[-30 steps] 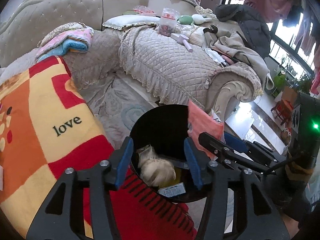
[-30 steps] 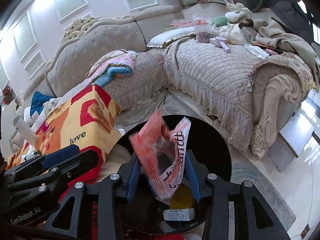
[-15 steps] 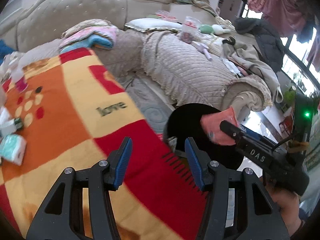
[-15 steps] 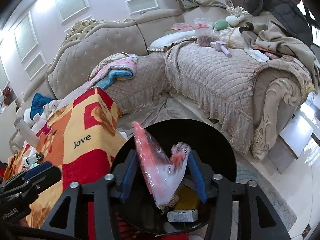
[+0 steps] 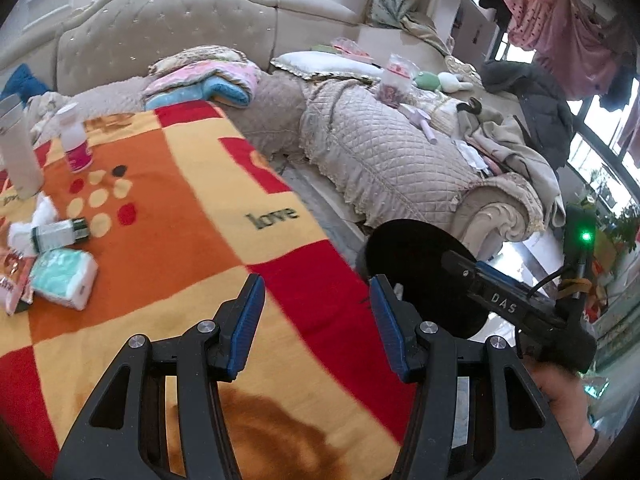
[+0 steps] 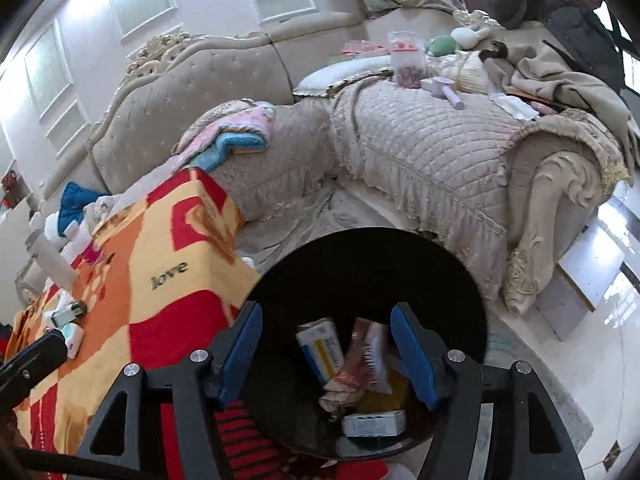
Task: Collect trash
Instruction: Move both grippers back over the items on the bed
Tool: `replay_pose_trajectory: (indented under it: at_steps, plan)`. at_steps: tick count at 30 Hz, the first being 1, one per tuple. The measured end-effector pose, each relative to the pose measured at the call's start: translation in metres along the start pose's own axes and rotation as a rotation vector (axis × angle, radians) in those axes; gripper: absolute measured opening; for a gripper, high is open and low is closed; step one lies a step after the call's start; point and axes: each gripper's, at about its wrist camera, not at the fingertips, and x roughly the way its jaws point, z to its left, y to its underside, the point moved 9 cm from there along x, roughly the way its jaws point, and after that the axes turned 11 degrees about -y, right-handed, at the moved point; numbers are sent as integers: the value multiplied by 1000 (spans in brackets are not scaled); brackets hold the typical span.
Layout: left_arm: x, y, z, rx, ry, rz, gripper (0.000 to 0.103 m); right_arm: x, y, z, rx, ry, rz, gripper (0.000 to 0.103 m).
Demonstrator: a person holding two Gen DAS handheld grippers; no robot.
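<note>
My right gripper [image 6: 326, 350] is open and empty above the black trash bin [image 6: 360, 264]. Inside the bin lie a pink snack wrapper [image 6: 368, 356], a white and yellow box [image 6: 320, 346], a small white box [image 6: 372, 424] and a crumpled tissue [image 6: 340, 396]. My left gripper [image 5: 316, 320] is open and empty over the red, orange and yellow blanket [image 5: 172, 220] on the table. On the blanket at the left lie a tissue pack [image 5: 64, 278], a small bottle on its side [image 5: 56, 234], crumpled tissue [image 5: 42, 210] and a pink packet [image 5: 12, 284]. The bin [image 5: 408, 240] stands to the right of the blanket.
A white tall bottle [image 5: 18, 148] and a pink-labelled bottle [image 5: 74, 140] stand at the blanket's far left. A beige quilted sofa [image 5: 380, 152] with clothes, a jar and toys runs behind the table. The right gripper's body [image 5: 516, 304] is beside the bin.
My right gripper opened and the pink wrapper dropped into the bin. My left gripper swung left from above the bin to over the blanket, bringing the table's items into view.
</note>
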Motion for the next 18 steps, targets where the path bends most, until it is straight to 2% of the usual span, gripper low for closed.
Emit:
replay_pose_trajectory:
  at_steps: [5,12,18]
  plan:
    - [-5,19,56,-44,-99,-3,53,10,5,42,-77,-62,7,65]
    - [-9,45,184,-164,-273,24,53,37,31,121,-251,-155,78,65]
    - [-25,35,299,-278,-409,-7,54,65,68,171,-372,-235,198,65]
